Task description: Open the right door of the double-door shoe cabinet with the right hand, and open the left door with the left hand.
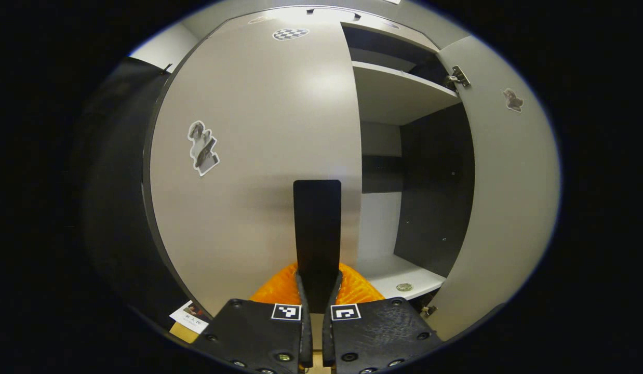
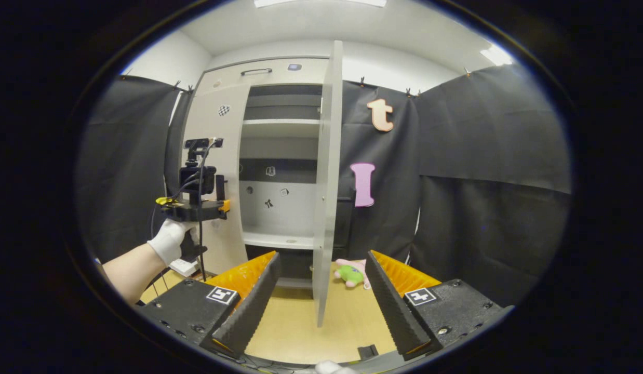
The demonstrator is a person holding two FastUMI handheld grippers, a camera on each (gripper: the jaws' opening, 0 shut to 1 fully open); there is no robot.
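Note:
The pale grey shoe cabinet's left door (image 1: 249, 156) is closed and carries a few stickers. A flat black handle (image 1: 317, 218) stands upright near its inner edge, and my left gripper (image 1: 319, 275) is shut on the handle's lower end. The right door (image 1: 508, 182) is swung wide, baring the shelves (image 1: 399, 93). In the right gripper view that right door (image 2: 326, 182) stands edge-on just ahead of my right gripper (image 2: 321, 296), which is open and holds nothing. A gloved hand holds the left gripper (image 2: 197, 205) against the left door (image 2: 217, 150).
A green and pink plush toy (image 2: 352, 274) lies on the wooden floor (image 2: 347, 317) beside the open door. A small round object (image 1: 404, 286) rests on the lower shelf. A paper card (image 1: 189, 316) lies on the floor at the cabinet's left foot. Black cloth walls flank the cabinet.

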